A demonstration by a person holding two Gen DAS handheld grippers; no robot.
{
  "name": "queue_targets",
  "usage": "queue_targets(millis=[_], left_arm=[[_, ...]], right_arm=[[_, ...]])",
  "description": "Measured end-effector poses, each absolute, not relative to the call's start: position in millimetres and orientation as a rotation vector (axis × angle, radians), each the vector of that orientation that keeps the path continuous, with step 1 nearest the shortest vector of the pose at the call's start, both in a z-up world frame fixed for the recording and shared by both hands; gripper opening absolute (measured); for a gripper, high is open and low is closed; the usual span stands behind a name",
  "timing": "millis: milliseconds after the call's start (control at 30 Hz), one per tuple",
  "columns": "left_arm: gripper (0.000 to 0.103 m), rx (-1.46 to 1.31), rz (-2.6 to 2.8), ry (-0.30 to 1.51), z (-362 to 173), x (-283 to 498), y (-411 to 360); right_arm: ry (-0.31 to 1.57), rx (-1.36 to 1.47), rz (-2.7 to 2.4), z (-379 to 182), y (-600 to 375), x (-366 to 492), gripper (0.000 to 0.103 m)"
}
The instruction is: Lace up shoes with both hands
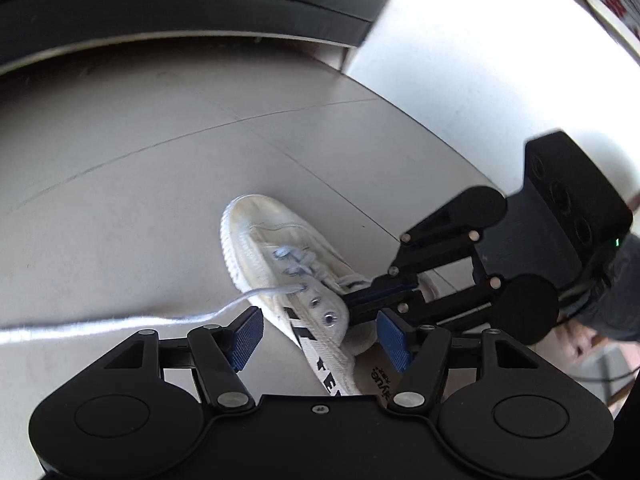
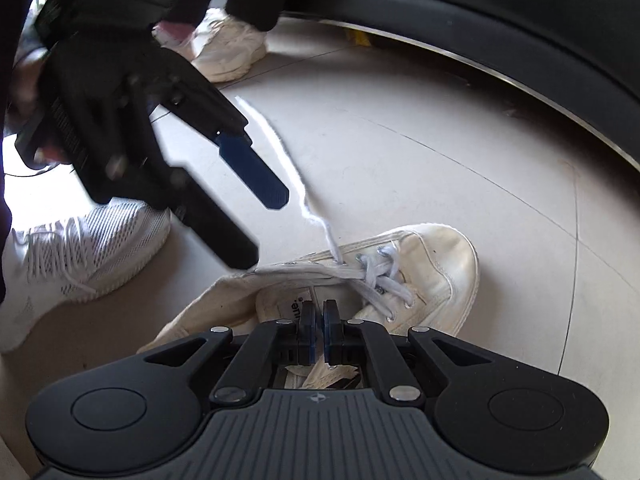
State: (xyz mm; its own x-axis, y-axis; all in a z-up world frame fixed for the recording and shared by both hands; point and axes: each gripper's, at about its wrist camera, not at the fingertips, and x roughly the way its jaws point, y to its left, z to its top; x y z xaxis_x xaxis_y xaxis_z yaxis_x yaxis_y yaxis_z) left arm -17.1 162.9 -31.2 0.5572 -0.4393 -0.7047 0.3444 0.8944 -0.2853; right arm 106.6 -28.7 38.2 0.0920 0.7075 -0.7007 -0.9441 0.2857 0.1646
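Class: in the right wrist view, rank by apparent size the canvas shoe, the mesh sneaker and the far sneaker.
1. canvas shoe
2. mesh sneaker, partly cut off and hidden by the left gripper, so first place is unsure
3. far sneaker, smallest, but farthest away

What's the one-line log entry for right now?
left claw: open, empty, over shoe | right claw: shut at shoe collar | lace: free end trailing on floor

floor (image 1: 160, 152): pale tiles | sofa (image 1: 180, 4): dark | worn sneakers (image 2: 80, 264): white
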Motion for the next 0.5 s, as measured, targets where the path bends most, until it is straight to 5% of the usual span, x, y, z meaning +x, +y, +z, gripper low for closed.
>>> queue_targets(millis=[300, 500], left_arm=[[0.018, 0.269, -0.409, 0.796, -46, -27, 106], [0.013, -0.279, -0.327, 0.933, -56, -8, 160]], right_arm=[[0.783, -0.353, 1.255, 40, -24, 111, 0.005], [0.776, -0.342, 1.252, 44, -27, 104, 0.005]])
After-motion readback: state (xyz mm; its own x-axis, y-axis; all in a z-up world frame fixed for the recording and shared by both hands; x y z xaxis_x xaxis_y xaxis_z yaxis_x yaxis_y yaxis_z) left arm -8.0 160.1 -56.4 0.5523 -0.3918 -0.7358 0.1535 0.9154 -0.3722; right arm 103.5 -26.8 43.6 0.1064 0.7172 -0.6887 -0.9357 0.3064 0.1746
